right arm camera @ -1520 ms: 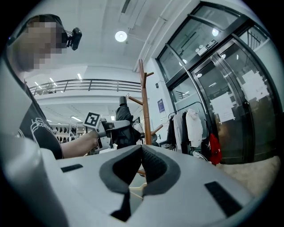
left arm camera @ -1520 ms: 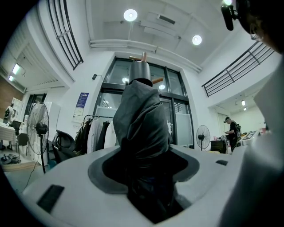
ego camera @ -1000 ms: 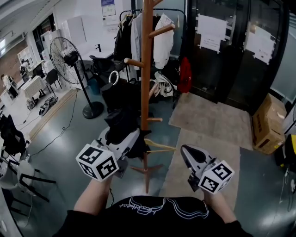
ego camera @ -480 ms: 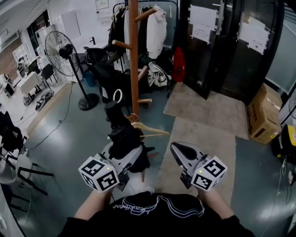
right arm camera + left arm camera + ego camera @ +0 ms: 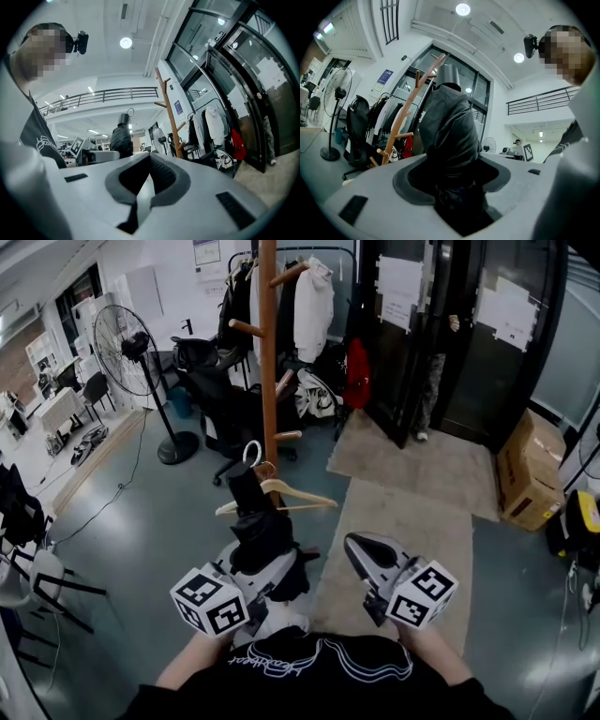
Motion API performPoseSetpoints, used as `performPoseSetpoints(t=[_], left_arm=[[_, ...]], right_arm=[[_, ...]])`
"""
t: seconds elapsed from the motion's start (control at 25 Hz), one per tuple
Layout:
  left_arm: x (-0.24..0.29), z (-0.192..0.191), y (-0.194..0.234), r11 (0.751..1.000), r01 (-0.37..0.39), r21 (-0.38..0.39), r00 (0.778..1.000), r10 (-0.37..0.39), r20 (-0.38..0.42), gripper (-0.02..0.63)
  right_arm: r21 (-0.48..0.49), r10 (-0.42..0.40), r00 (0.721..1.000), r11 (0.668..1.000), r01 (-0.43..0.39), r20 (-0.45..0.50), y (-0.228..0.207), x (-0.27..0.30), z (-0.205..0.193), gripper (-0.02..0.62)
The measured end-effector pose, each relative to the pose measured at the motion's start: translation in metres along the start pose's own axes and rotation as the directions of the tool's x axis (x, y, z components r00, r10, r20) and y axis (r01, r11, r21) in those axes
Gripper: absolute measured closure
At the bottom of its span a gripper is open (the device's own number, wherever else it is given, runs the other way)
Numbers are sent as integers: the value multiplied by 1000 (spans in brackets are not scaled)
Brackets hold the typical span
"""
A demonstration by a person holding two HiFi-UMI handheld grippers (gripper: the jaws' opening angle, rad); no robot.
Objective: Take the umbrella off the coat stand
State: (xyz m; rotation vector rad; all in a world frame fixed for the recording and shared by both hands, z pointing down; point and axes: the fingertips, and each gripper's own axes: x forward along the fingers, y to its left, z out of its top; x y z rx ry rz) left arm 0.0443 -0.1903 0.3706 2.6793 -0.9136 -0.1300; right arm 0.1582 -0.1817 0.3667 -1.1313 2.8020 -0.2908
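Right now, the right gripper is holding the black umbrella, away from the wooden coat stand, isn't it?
Not quite: the left gripper holds the black umbrella, away from the wooden coat stand. The left gripper view shows it clamped between those jaws; the right gripper is empty.

I take the dark glass doors (image 5: 464,381) as my mark. Sheets of paper (image 5: 401,282) are stuck on them, and a grey mat (image 5: 422,465) lies at their foot, with a longer mat (image 5: 412,512) on the near side of it. A cardboard box (image 5: 530,470) sits to the right of the doors. Just left of them I see a red bag (image 5: 357,374) and a white jacket (image 5: 314,306). Farther left stands a black office chair (image 5: 211,381) and, farthest from the doors, a standing fan (image 5: 120,334).
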Motion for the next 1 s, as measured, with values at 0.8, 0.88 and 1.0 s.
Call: performPoseSetpoints(t=[0.8,0.88,1.0], left_arm=[[-9,8,-31,999,17,46,999,-18,30,367],[-9,6,-36,999,18,51,999,-20,29,367],[-9,1,-44,998,26,53,999,-27,25,367]], right_arm=[[-30,-20,1000,999,20,1,15,-28,13,592],[-32,-23,1000,999,23,5,15,-34,14,592],[-28,-26,1000,999,26,10,16,-41,13,592]])
